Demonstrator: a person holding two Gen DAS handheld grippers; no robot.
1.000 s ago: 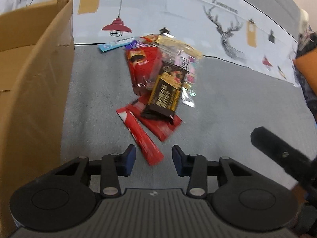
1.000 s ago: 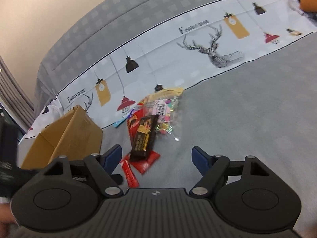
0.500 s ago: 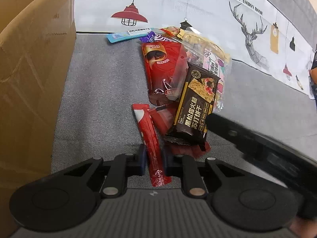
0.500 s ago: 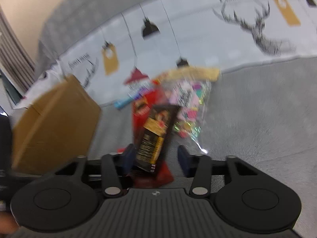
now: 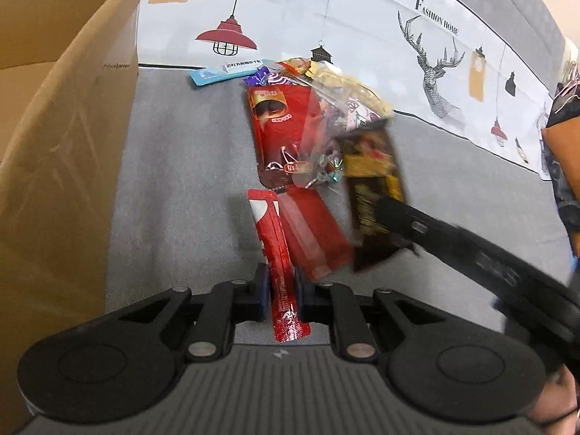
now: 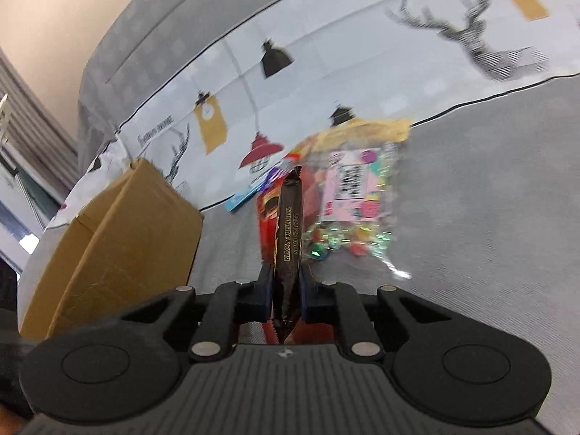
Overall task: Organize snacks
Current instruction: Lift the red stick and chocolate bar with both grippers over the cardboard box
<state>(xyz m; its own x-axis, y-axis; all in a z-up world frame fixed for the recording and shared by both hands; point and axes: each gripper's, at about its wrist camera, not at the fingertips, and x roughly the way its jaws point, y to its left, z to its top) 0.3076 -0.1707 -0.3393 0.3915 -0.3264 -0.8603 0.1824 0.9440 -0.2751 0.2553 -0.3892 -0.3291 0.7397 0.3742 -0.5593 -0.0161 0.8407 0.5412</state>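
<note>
My left gripper (image 5: 282, 291) is shut on a long red stick packet (image 5: 277, 253) that lies on the grey sofa seat. My right gripper (image 6: 286, 295) is shut on a dark brown cracker packet (image 6: 288, 239), held on edge and lifted; it also shows in the left wrist view (image 5: 373, 195), with the right gripper's finger (image 5: 453, 243) across it. A pile of snacks lies ahead: a red pouch (image 5: 277, 134), a flat red packet (image 5: 311, 232), a clear candy bag (image 5: 344, 108) and a blue strip (image 5: 228, 70).
An open cardboard box (image 5: 61, 127) stands close on the left; it also shows in the right wrist view (image 6: 119, 239). A white printed cloth (image 5: 362, 36) covers the sofa back behind the pile. Grey seat fabric (image 6: 489, 199) extends to the right.
My left gripper closed on the red stick packet. My right gripper closed on the dark cracker packet and lifted it off the pile, turning it on edge.
</note>
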